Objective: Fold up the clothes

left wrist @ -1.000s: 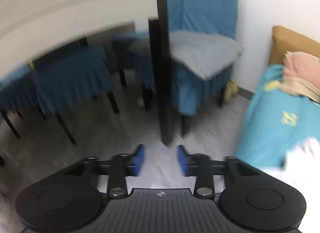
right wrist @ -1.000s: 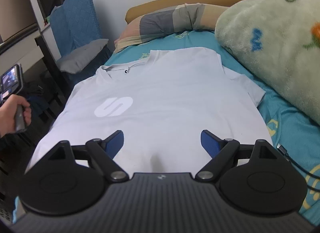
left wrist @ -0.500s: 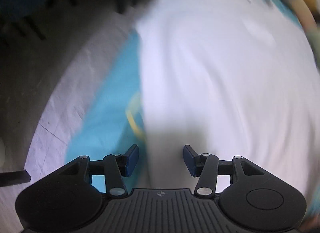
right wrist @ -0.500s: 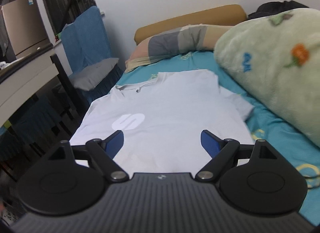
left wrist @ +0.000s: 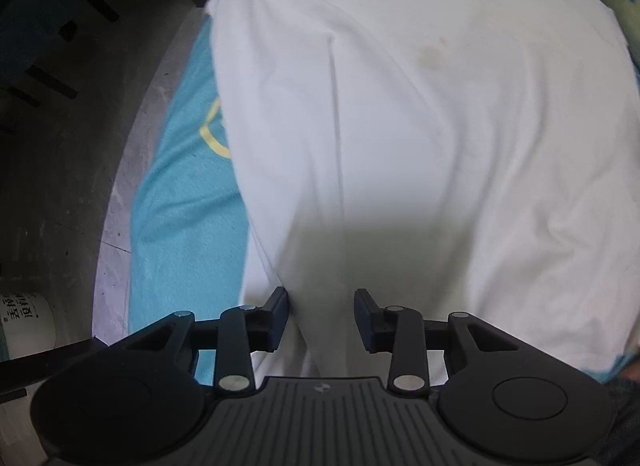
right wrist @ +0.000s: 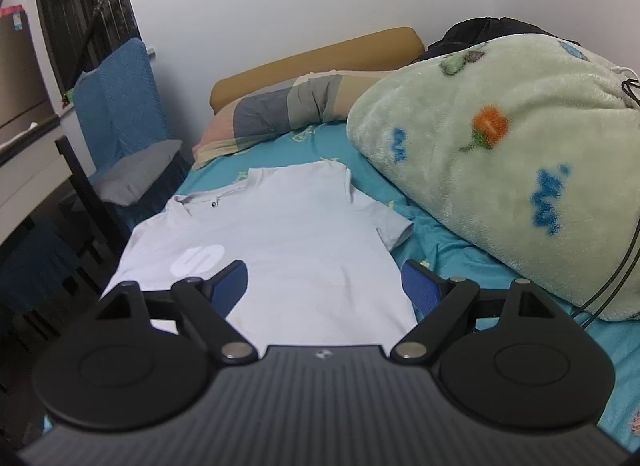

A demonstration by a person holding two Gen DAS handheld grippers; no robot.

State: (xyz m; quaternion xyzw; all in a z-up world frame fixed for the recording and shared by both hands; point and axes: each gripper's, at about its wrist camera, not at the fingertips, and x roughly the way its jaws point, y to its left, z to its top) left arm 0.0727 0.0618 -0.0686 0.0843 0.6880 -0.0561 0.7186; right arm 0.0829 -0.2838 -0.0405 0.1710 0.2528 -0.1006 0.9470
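Note:
A white short-sleeved T-shirt [right wrist: 296, 242] with a pale chest logo lies flat, front up, on the teal bed sheet [right wrist: 452, 254], collar toward the pillows. In the left wrist view the T-shirt [left wrist: 420, 137] fills most of the frame, seen from above, with a long crease down its left part. My left gripper [left wrist: 322, 314] hangs open just over the shirt's lower left part, near its side edge. My right gripper [right wrist: 326, 286] is open above the shirt's hem end, with nothing between its fingers.
A rolled green fleece blanket [right wrist: 500, 153] lies along the bed's right side, with a striped pillow [right wrist: 276, 109] and tan headboard [right wrist: 316, 61] behind. A blue-covered chair [right wrist: 120, 121] and desk edge stand left of the bed. Grey floor [left wrist: 80, 169] borders the sheet [left wrist: 188, 201].
The left gripper swung from facing the chairs to looking down on the shirt and now hovers low over it. The right gripper pulled back and rose, so the shirt looks smaller.

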